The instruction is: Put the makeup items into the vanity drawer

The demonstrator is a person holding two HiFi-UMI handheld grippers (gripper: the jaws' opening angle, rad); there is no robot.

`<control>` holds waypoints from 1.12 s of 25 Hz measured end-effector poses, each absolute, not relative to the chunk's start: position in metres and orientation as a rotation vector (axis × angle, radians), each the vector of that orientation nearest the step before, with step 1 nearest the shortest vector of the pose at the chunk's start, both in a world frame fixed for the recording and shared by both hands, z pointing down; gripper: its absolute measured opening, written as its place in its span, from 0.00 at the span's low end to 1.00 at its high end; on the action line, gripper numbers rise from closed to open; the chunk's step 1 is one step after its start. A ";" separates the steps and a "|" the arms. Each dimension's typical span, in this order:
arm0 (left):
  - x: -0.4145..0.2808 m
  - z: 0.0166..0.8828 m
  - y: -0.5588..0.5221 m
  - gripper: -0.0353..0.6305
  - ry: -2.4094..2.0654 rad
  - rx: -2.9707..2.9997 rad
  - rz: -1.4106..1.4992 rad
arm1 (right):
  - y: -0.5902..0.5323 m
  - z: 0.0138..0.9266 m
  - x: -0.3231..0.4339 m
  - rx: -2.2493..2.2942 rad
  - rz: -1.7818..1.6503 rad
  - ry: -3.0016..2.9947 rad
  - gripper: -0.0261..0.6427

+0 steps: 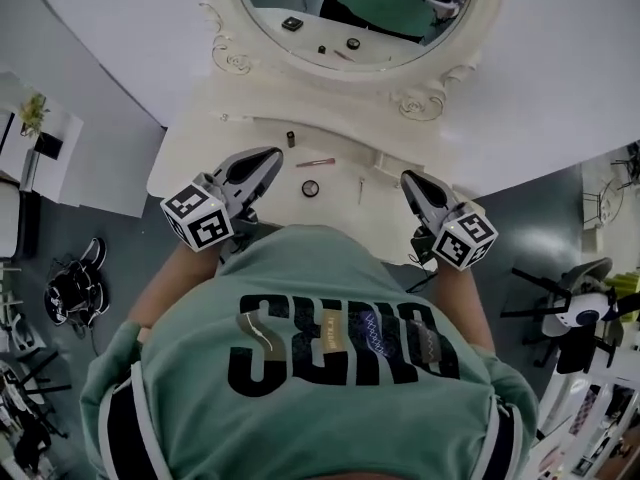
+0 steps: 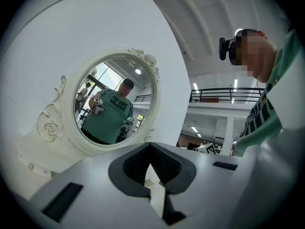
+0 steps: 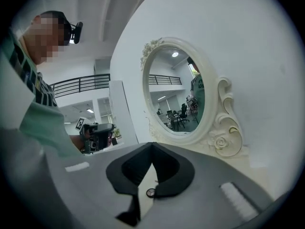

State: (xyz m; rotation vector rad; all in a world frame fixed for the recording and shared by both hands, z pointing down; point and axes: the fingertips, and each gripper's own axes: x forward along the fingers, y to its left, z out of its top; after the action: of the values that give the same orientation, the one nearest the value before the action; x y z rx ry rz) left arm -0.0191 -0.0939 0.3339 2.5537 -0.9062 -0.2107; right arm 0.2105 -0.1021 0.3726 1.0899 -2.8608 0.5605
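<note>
The left tongs (image 1: 268,158) and right tongs (image 1: 410,181) are both closed with nothing in them, held above the white tabletop (image 1: 200,138). Between them lie the makeup items: a round compact (image 1: 310,188), a pink pencil (image 1: 316,162) just beyond it, and a small dark tube (image 1: 291,139) farther off.

Jaws together, oval mirror (image 2: 116,104) ahead

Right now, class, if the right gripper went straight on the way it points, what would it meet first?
Most likely the carved mirror frame: the right gripper, shut and empty, points over the vanity top toward it. Depth is unclear.
</note>
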 end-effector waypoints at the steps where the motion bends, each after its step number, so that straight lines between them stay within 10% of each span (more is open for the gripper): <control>1: -0.013 0.333 -0.096 0.06 -0.904 2.564 -0.199 | -0.105 0.373 0.216 1.094 0.560 -2.862 0.05; 21: -0.092 0.373 -0.145 0.06 -0.985 2.538 -0.225 | -0.150 0.370 0.104 0.652 0.220 -2.687 0.06; 28: -0.208 0.429 -0.103 0.06 -1.303 2.322 -0.217 | -0.120 0.461 -0.054 -0.049 -0.113 -2.394 0.28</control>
State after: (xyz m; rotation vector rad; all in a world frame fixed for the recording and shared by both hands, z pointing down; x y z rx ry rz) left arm -0.2076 -0.1033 0.4292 2.3215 -1.3029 -0.2174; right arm -0.0536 -0.1198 0.4609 -0.0493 -2.3943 -0.1127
